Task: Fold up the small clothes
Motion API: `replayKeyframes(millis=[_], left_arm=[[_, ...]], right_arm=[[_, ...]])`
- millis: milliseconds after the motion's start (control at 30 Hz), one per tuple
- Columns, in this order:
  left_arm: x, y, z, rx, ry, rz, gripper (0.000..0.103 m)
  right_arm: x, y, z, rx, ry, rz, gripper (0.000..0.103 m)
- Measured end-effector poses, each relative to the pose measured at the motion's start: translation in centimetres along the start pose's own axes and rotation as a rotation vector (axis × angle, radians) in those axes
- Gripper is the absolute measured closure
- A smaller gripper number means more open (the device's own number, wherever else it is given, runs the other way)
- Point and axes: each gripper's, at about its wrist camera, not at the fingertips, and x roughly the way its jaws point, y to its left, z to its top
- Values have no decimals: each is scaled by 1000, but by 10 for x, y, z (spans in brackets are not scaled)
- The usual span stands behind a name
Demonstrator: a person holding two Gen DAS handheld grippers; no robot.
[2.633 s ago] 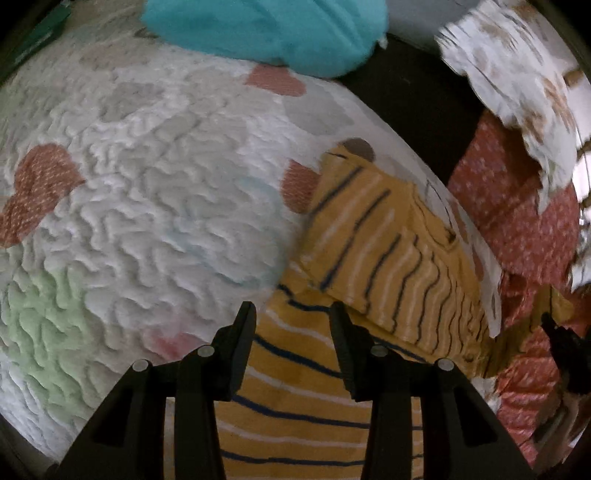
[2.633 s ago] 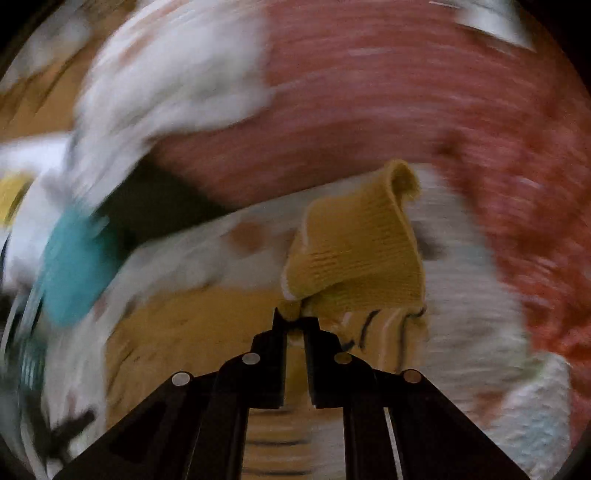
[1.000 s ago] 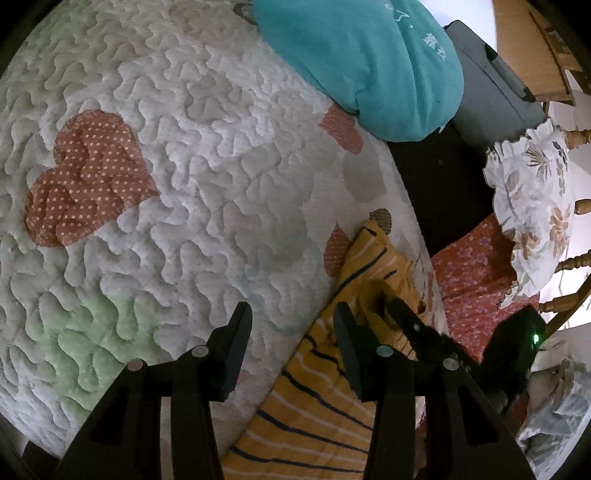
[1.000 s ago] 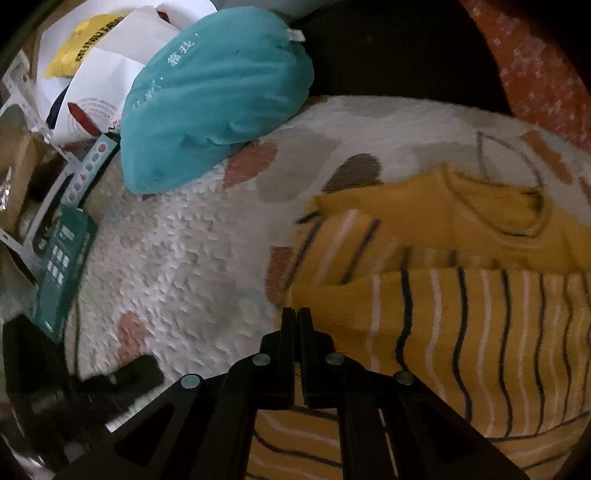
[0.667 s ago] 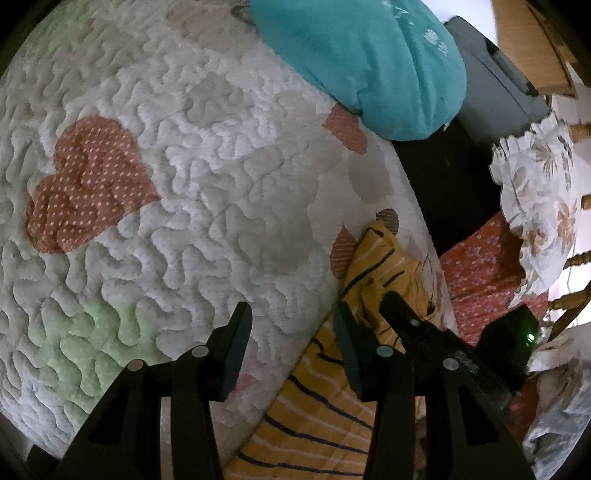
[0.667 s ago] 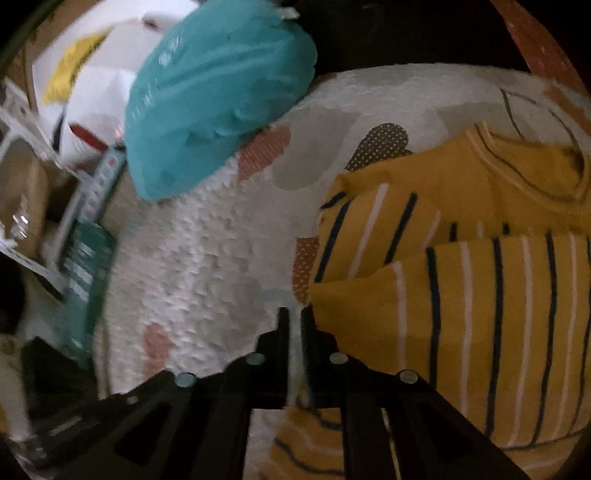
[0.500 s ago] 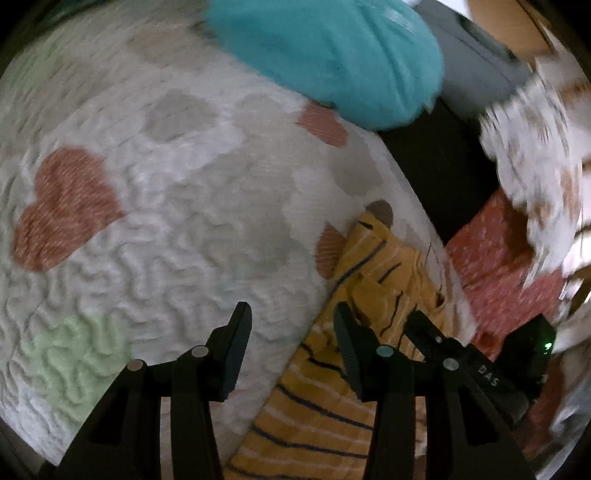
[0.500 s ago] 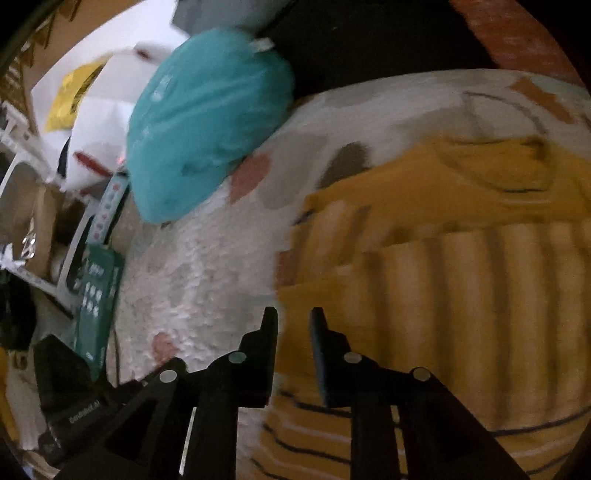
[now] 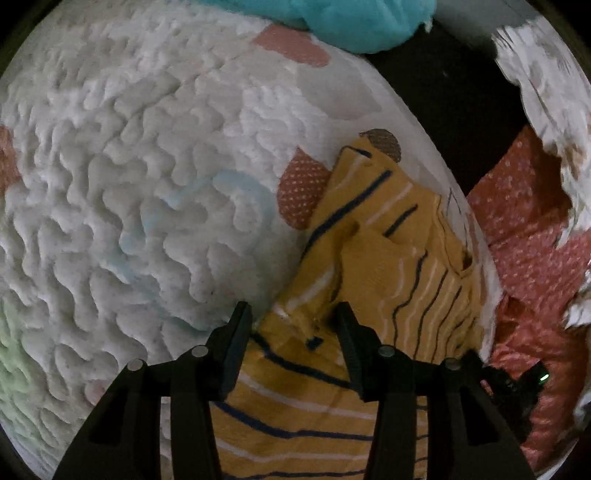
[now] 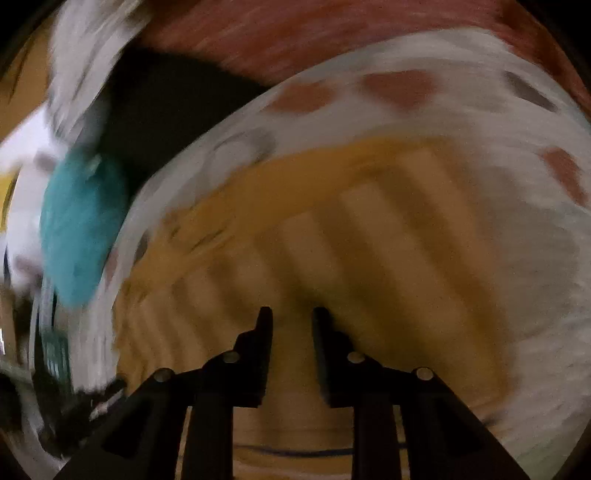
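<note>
Quilted white bedding patched with hearts (image 9: 155, 177) fills our frame as we work over a small mustard striped sweater (image 9: 373, 258) lying near the quilt's right edge. Our left gripper (image 9: 293, 317) hovers with its jaws partly open, straddling a bunched ridge of the knit where a folded sleeve meets the body; the pads do not appear to press on the cloth, so we judge nothing is held there. Our right gripper (image 10: 291, 321), seen through heavy blur, shows its jaws parted by a narrow gap, having just been opening, with only the yellow knit (image 10: 332, 236) beneath them and nothing pinched between. Outward from the jaws, the sweater lies with one sleeve already laid across its front and the neckline toward the far side. Beyond it sit a teal cushion (image 9: 343, 22) at the top of the quilt, a dark gap, a coral dotted fabric (image 9: 528, 229) and a pale floral cloth (image 9: 546, 85) to the right. We read this as the pause between folds: one sleeve is in, and both hands are free. The next move, in our judgement, calls for taking hold of the remaining side or the hem, pinching only the top layers so the tucked sleeve is not dragged loose
</note>
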Motion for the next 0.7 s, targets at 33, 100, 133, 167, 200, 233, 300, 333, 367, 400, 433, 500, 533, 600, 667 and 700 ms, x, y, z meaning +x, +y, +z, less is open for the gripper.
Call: replayKeyframes(millis=[33, 100, 133, 167, 200, 233, 300, 333, 367, 400, 433, 500, 533, 600, 667, 700], left_arm=[[0, 2, 0, -6, 0, -6, 57], [-1, 2, 0, -3, 2, -1, 57], [-1, 1, -1, 0, 1, 6, 57], [-2, -1, -1, 1, 1, 11, 57], [-3, -1, -2, 1, 3, 14, 57], [-5, -3, -2, 2, 5, 14, 57], [-15, 1, -5, 15, 3, 11, 57], [-21, 3, -8, 26, -2, 11, 57], [-25, 5, -11, 39, -8, 13, 57], [-31, 7, -16, 52, -12, 19, 57], [-35, 11, -21, 60, -9, 25, 57], [-40, 24, -32, 56, 24, 4, 57], [-42, 32, -40, 39, 55, -23, 57], [-45, 46, -54, 0, 82, -91, 57], [-52, 56, -66, -13, 80, -133, 57], [-55, 61, -73, -12, 76, -149, 57]], right_arm=[[-6, -16, 4, 56, -20, 7, 80], [-22, -48, 10, 162, -67, -18, 80], [-29, -57, 10, 182, -85, -40, 80], [-37, -68, 8, 207, -102, -73, 72], [-43, -73, 6, 222, -104, -95, 65], [-49, -78, 2, 233, -104, -99, 53], [-63, -87, -14, 234, -94, -70, 53], [-70, -90, -24, 225, -83, -57, 53], [-75, -89, -36, 210, -69, -44, 52], [-80, -89, -51, 195, -47, -28, 52], [-83, -91, -67, 187, -21, -4, 52], [-87, -105, -94, 189, 29, 54, 51], [-87, -109, -109, 197, 51, 87, 50], [-97, -120, -137, 229, 35, 180, 50], [-99, -134, -156, 303, 68, 282, 50], [-100, -143, -167, 352, 83, 340, 50]])
